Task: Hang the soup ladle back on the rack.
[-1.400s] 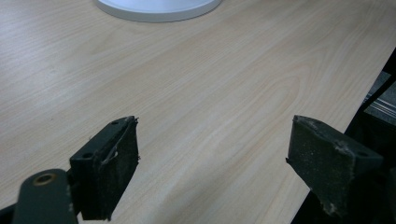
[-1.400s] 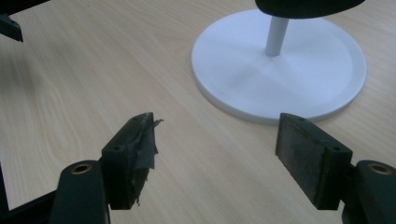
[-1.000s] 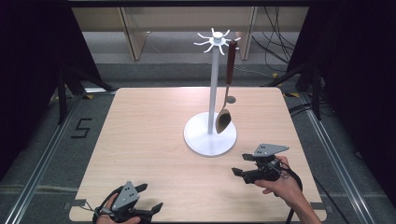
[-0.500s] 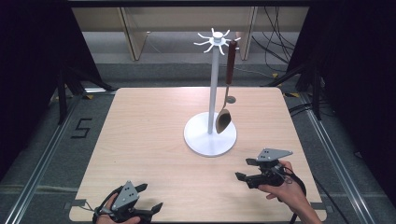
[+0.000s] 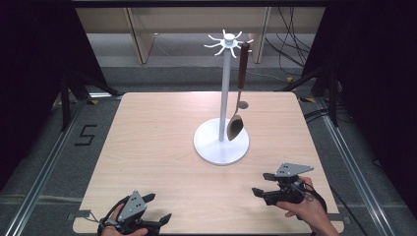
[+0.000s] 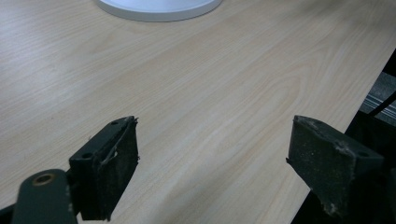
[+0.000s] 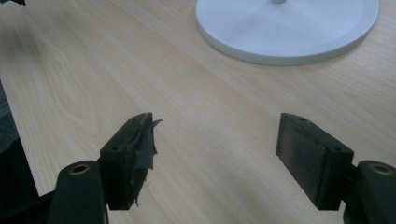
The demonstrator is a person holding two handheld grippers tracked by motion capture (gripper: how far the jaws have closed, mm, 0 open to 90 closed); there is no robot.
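Left gripper and right gripper both spread, empty, low over table; spoon hangs on white stand.

1. A hook stand sits on the worktop, right of frame centre.
2. A spoon hangs from a hook at the stand's right.
3. The left gripper lies at lower left of the frame, the right gripper at lower right.

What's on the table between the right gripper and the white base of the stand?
Nothing. In the high view, only bare wooden table separates the right gripper from the stand's round white base. The right gripper view confirms it beyond the open jaws.
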